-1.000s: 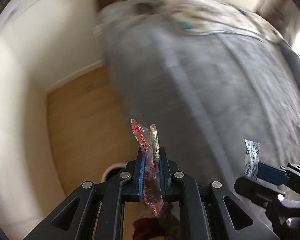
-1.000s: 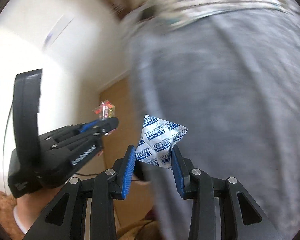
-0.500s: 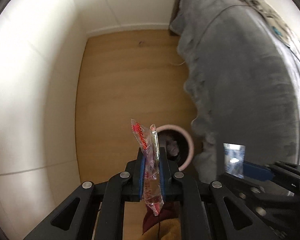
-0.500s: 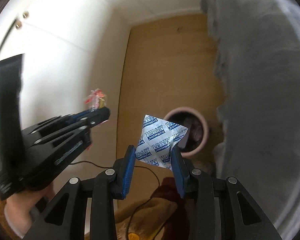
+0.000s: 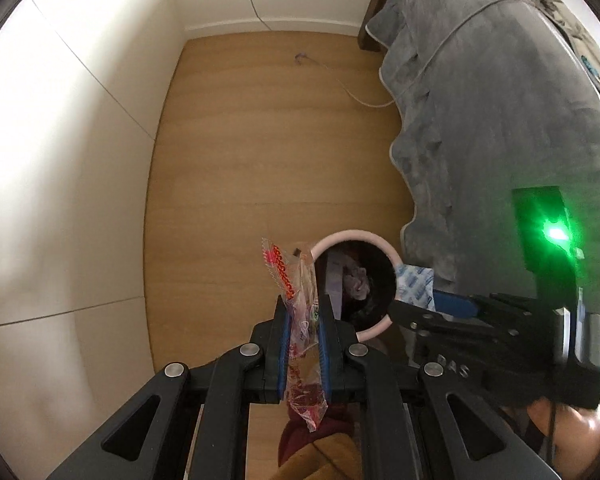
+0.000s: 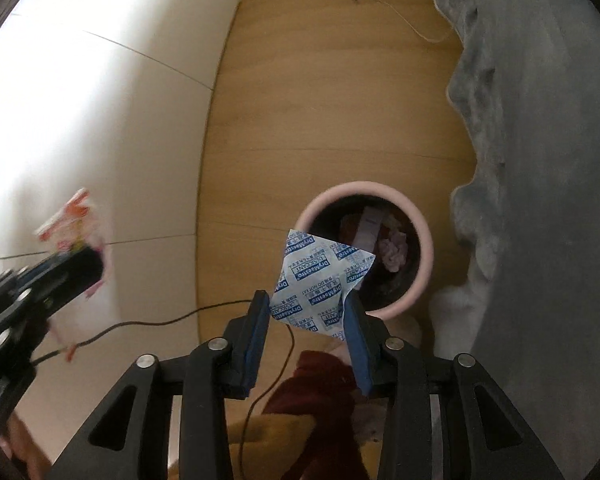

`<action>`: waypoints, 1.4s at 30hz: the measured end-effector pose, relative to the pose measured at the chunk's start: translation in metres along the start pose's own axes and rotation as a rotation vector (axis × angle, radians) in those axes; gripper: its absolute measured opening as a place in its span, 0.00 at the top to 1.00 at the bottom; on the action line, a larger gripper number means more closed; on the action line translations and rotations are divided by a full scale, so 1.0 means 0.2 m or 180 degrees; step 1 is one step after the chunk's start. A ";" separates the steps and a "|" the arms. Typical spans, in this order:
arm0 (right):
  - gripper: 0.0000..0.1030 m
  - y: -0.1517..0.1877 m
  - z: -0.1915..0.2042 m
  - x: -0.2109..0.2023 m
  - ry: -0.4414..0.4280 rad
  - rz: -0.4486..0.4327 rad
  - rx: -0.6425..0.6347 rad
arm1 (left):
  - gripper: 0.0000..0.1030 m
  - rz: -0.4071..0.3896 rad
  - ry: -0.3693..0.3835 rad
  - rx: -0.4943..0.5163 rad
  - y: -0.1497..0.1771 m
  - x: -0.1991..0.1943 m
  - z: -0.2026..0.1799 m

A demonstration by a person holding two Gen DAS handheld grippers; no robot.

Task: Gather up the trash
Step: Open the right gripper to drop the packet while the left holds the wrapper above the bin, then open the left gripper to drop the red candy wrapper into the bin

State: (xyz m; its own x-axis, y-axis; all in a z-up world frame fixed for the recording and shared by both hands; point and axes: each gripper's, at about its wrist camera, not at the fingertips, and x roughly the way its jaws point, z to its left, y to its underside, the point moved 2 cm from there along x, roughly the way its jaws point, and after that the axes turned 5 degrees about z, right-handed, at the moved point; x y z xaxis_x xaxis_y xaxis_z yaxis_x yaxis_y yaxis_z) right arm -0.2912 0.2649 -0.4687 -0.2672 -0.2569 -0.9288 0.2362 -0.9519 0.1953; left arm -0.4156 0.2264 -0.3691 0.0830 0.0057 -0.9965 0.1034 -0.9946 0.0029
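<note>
A: Where is the trash right now?

B: There are 2 pieces, 1 in each tool. The left gripper point(image 5: 303, 308) is clamped narrow on a clear candy wrapper point(image 5: 296, 296) with red print; the wrapper stands up between the blue pads and hangs out below them.

A: And the other hand?

B: The right gripper point(image 6: 308, 308) has a white desiccant packet point(image 6: 320, 280) with blue lettering between its pads. Its jaws have just been opening a little, yet both pads look as if they touch the packet's edges, so it sits held, tilted up from the fingers.

A: Where is the bin?

B: A round pink trash bin point(image 6: 424, 248) stands on the wooden floor point(image 5: 260, 140), just beside a grey blanket point(image 5: 500, 120) that hangs down on the right. Crumpled paper lies inside it. In the right wrist view the packet's upper corner overlaps the bin's opening.

A: And the wrapper?

B: In the left wrist view it sits just beside the bin's left rim.
</note>
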 end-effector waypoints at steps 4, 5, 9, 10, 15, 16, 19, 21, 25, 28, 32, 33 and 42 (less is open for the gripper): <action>0.49 -0.02 -0.09 0.03 0.0021 0.0021 0.0162 | 0.88 0.0032 0.0023 0.0032 -0.01 0.03 -0.02; 0.40 -0.03 -0.09 0.02 -0.0007 -0.0006 0.0163 | 0.88 0.0042 0.0034 0.0030 -0.01 0.04 -0.02; 0.36 -0.01 -0.11 -0.04 -0.0070 -0.0161 0.0126 | 0.88 0.0067 0.0087 0.0014 -0.01 0.06 -0.02; 0.36 0.00 -0.11 -0.06 -0.0051 -0.0150 0.0133 | 0.88 0.0072 0.0116 0.0015 -0.01 0.07 -0.02; 0.36 0.13 -0.15 -0.18 0.0080 -0.0139 0.0135 | 0.88 0.0088 0.0168 0.0133 -0.01 0.12 -0.07; 0.36 0.17 -0.16 -0.23 0.0132 -0.0192 0.0128 | 0.88 0.0076 0.0171 0.0170 -0.01 0.13 -0.09; 0.36 0.25 -0.18 -0.31 0.0165 -0.0276 0.0150 | 0.88 0.0089 0.0217 0.0276 -0.02 0.19 -0.15; 0.36 0.28 -0.19 -0.37 0.0171 -0.0323 0.0156 | 0.88 0.0103 0.0221 0.0343 -0.01 0.23 -0.20; 0.36 0.30 -0.21 -0.43 0.0170 -0.0414 0.0201 | 0.88 0.0166 0.0182 0.0486 0.00 0.30 -0.28; 0.36 0.30 -0.24 -0.46 0.0125 -0.0471 0.0273 | 0.88 0.0181 0.0174 0.0607 0.01 0.32 -0.33; 0.36 0.32 -0.24 -0.47 0.0110 -0.0512 0.0270 | 0.86 0.0196 0.0188 0.0681 0.02 0.34 -0.37; 0.36 0.33 -0.24 -0.47 0.0101 -0.0523 0.0275 | 0.82 0.0213 0.0187 0.0686 0.02 0.35 -0.37; 0.36 0.38 -0.26 -0.50 0.0055 -0.0587 0.0351 | 0.27 0.0189 0.0081 0.0605 0.01 0.35 -0.34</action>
State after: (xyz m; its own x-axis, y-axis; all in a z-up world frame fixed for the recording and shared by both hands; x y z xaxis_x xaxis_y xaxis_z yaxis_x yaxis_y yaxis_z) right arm -0.1985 0.2269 -0.3782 -0.2802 -0.0748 -0.9570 0.0810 -0.9952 0.0541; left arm -0.3419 0.2316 -0.4336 0.1085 -0.0533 -0.9927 -0.0911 -0.9949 0.0435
